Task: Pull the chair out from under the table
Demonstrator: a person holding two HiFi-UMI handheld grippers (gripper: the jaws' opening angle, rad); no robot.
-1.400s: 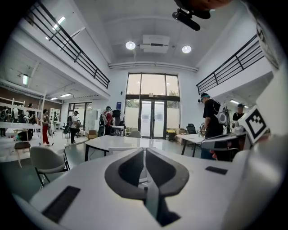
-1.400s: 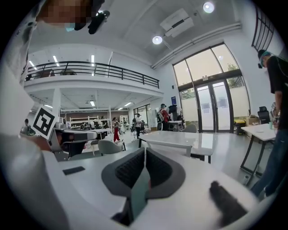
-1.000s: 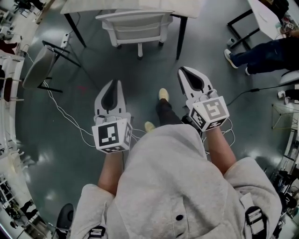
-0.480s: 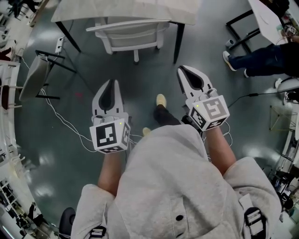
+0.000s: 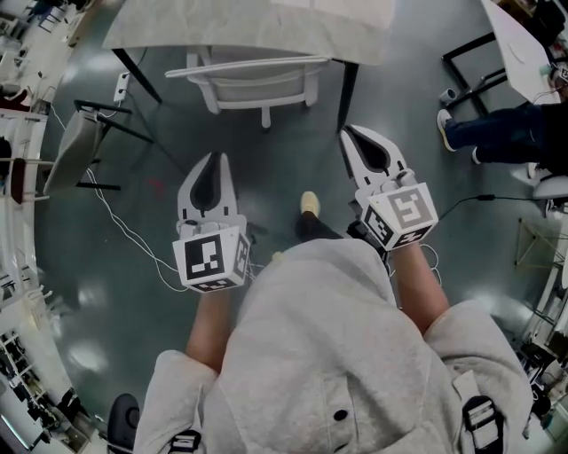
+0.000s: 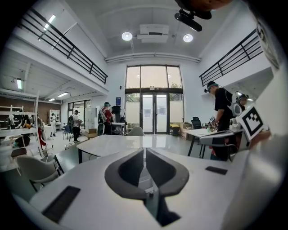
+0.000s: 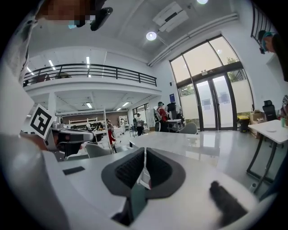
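A white chair [image 5: 250, 80] stands tucked under the white table [image 5: 257, 22] at the top of the head view, its back rail toward me. My left gripper [image 5: 221, 156] is held level over the floor, short of the chair and a little left of it, shut with nothing between its pads. My right gripper [image 5: 350, 133] hangs near the table's right black leg [image 5: 345, 89], also shut and empty. In the left gripper view the gripper [image 6: 145, 150] points over the table top [image 6: 121, 143]. The right gripper view shows its gripper [image 7: 145, 149] aimed across the same table top [image 7: 189, 143].
A grey chair [image 5: 69, 151] on black legs stands at the left, with white cables [image 5: 115, 213] trailing over the floor. A seated person's legs [image 5: 506, 129] and another table [image 5: 524, 40] are at the right. My feet [image 5: 309, 204] are on the floor between the grippers.
Both grippers and I have advanced toward the table; the chair and table now sit closer to the grippers. Both grippers stayed shut.
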